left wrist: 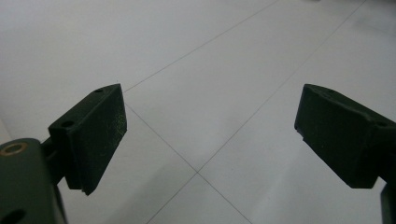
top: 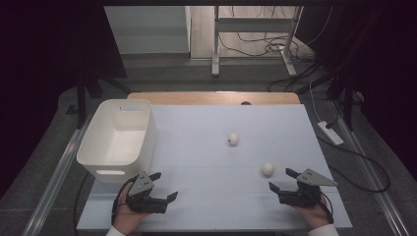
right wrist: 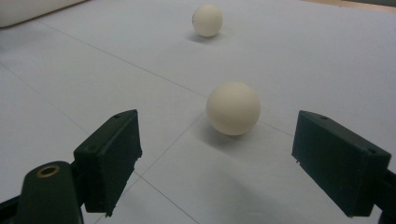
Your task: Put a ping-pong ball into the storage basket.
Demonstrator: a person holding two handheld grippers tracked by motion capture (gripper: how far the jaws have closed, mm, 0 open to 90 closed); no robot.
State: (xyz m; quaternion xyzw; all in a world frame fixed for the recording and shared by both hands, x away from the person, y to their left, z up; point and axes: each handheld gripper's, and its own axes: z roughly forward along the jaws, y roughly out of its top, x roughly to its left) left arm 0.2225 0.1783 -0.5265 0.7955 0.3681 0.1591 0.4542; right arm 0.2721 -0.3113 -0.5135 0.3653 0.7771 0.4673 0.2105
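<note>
Dim, soft, dark-edged frames; faint shadows.

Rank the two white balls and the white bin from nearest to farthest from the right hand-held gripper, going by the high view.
From the right hand-held gripper:
1. Near ball, just ahead of its open jaws, slightly to their left.
2. Far ball, farther up the table toward the middle.
3. White bin, across the table at its left edge.
</note>
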